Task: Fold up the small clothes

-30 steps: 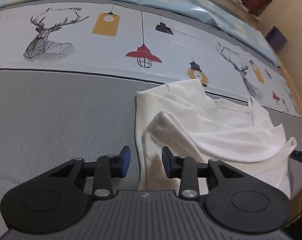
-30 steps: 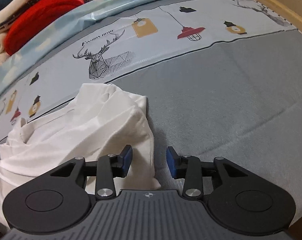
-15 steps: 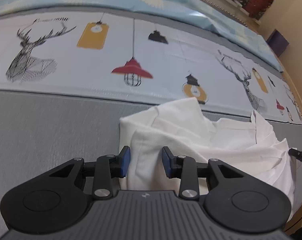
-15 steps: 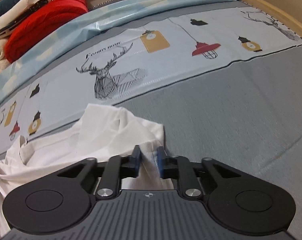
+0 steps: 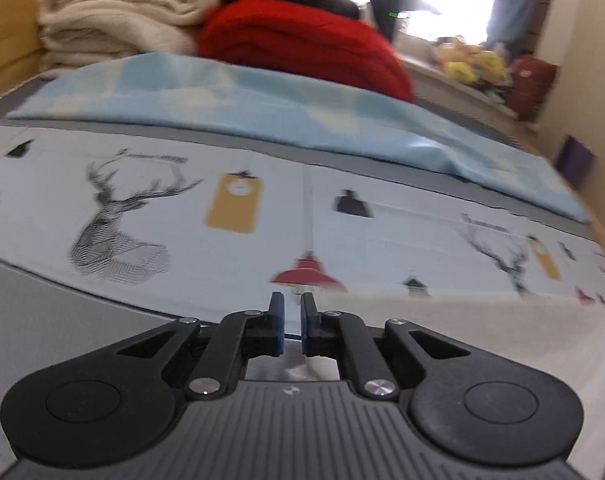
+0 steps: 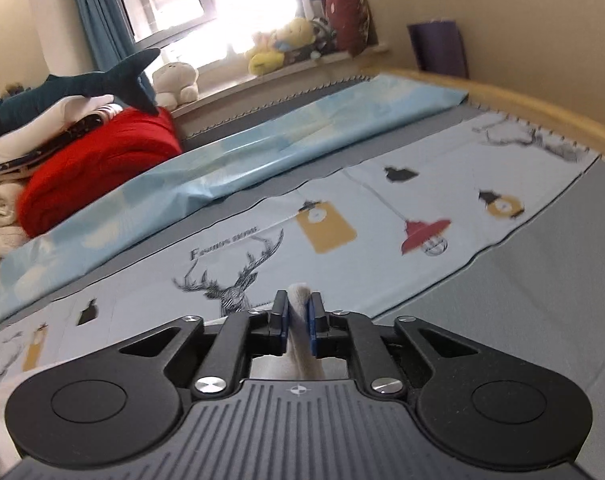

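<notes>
The small white garment (image 5: 482, 332) stretches to the right of my left gripper (image 5: 293, 312), lifted off the bed; its edge runs in between the nearly closed blue pads, so the left gripper is shut on it. In the right wrist view a tuft of the same white garment (image 6: 298, 294) sticks up between the blue pads of my right gripper (image 6: 297, 312), which is shut on it. More white cloth hangs below the fingers. Both grippers are raised and tilted up over the bed.
The bed has a grey sheet (image 6: 522, 300) and a band printed with deer and lamps (image 5: 222, 216). A light blue blanket (image 5: 262, 104), a red blanket (image 5: 302, 44) and cream towels (image 5: 114, 20) lie at the far side. Plush toys (image 6: 278, 48) sit on the windowsill.
Both grippers closed on the white garment's edges and lifted it; the views tilted up from the bed toward the far side. The garment now hangs stretched between them.
</notes>
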A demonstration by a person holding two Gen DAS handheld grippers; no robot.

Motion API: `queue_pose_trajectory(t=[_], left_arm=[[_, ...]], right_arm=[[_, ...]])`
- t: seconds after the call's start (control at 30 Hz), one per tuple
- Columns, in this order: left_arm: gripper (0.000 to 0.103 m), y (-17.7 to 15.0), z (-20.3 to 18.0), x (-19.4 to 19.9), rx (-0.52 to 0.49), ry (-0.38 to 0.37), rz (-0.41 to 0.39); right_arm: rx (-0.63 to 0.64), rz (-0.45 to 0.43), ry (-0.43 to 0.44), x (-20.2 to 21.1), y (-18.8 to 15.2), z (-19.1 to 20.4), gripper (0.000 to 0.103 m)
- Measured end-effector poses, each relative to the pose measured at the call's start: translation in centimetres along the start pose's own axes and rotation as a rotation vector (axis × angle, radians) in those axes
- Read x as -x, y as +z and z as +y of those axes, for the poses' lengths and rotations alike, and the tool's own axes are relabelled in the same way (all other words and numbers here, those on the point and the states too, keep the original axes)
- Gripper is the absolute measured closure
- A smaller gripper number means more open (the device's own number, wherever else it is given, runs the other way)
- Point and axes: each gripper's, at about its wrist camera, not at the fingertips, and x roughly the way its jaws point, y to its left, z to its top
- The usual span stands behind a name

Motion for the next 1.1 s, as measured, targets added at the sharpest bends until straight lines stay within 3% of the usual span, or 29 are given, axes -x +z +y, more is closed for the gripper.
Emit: queue_pose_trajectory(t=[0.03,0.07,0.13,0.27,0.43,0.67,0.77,0.8,0.83,0.87,0.9,0.93,1.03,1.1], left_arm=[[0.088,0.1,0.5,-0.4,0.032,-0.032,0.043],[0.086,0.0,1.0,-0.8,0.065,-0.061,0.09],[0.086,-0.3,1.5,-1.2,0.09,-0.093,0.168],[0.069,-1.6,2.0,-1.4,0.074,-0.17,0.313],[0.067,-4.8,1.7,-1.0,-0.019,-0.187,0.499],[0.067,-9.3,2.1,1.4,-0.159,-0.186,0.617],[0.067,-10.7,2.4,2.3,-0.206,-0.17,0.636],[0.074,-11.1,2.4,2.6,-0.22,-0.166,0.634],[0.082,-11.2,2.5,3.0,-0.232,-0.167,0.628],[0.098,-11.3,2.6,3.3,-0.243,-0.175,0.624],[0.098,-11.3,2.7,3.9,-0.25,-0.19,0.613],[0.098,-11.1,2.9,4.5,-0.251,-0.201,0.593],[0.099,-10.7,3.7,6.2,-0.228,-0.234,0.56],[0.099,-11.5,4.2,6.3,-0.265,-0.208,0.6]], right_arm=[[-0.002,0.028,-0.006,-0.5,-0.1,0.0,0.06],[-0.011,0.047,0.002,-0.6,-0.2,-0.1,0.054],[-0.021,0.102,0.016,-1.0,-0.5,-0.3,0.056],[0.005,0.231,-0.001,-0.8,-1.7,-1.2,0.056],[-0.025,0.402,0.048,1.2,-3.4,-3.6,0.055],[0.104,0.615,0.124,4.8,-7.7,-4.1,0.053],[0.184,0.691,0.089,5.6,-9.5,-3.7,0.054],[0.204,0.703,0.075,5.9,-10.0,-3.6,0.054],[0.218,0.706,0.064,6.1,-10.2,-3.6,0.055],[0.223,0.701,0.055,6.3,-10.2,-3.4,0.059],[0.218,0.679,0.05,6.7,-9.9,-3.4,0.084],[0.196,0.653,0.061,7.1,-9.4,-3.6,0.1],[0.096,0.561,0.122,8.7,-7.6,-4.3,0.1],[0.075,0.565,0.122,8.8,-7.3,-4.7,0.1]])
